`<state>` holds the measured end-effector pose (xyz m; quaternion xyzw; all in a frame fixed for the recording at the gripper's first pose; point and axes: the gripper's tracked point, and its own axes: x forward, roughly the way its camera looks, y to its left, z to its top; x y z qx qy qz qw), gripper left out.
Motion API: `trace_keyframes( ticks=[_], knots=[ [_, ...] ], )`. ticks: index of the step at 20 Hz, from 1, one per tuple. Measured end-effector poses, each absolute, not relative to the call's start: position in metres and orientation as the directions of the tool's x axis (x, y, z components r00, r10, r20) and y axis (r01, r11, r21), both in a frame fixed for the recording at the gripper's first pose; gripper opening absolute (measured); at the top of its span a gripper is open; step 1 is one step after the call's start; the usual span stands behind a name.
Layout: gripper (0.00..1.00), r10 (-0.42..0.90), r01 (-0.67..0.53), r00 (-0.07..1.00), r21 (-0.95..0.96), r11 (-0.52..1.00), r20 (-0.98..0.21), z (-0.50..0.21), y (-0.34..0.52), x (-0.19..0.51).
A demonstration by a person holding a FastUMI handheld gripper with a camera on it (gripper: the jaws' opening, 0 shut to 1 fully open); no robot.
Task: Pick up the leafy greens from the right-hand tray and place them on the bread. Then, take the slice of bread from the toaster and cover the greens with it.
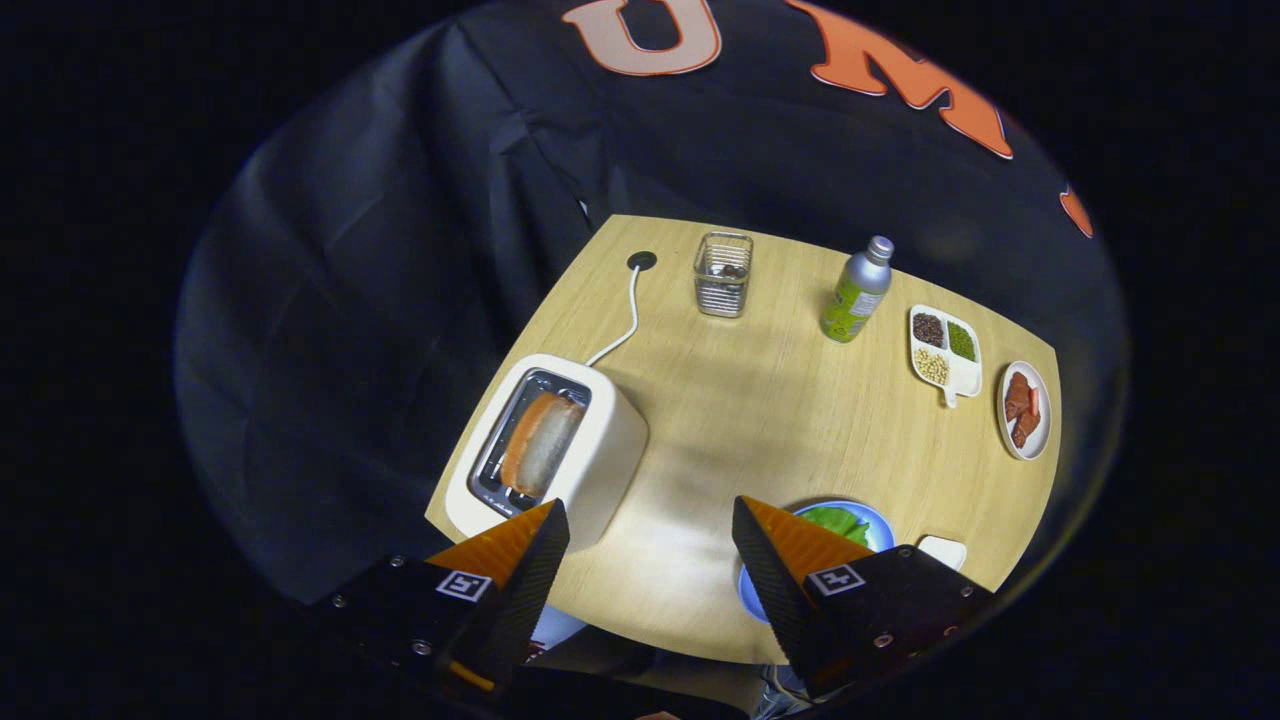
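Note:
A cream toaster stands at the table's left front, with a slice of bread sticking up from its slot. My gripper hangs high above the table's front edge, open, with nothing between its fingers. The left finger is over the toaster's near corner. Behind the right finger lies a blue plate with leafy greens on it, partly hidden by that finger. Whether bread lies under the greens I cannot tell.
At the back stand a wire basket and a green bottle. To the right are a white divided dish of beans and a plate of meat. A white cord runs from the toaster to a table hole. A small white object lies beside the blue plate.

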<state>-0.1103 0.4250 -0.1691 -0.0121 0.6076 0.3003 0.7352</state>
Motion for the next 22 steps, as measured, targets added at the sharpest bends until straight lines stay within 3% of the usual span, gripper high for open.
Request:
trace_keyframes(
  ticks=[11, 22],
  knots=[
    [0.93, 0.389, -0.476, -0.023, 0.352, 0.806, -0.921, -0.176, 0.515, -0.120],
    [0.56, 0.244, -0.456, -0.090, 0.258, 0.852, -0.966, -0.233, 0.534, -0.124]
  ],
)
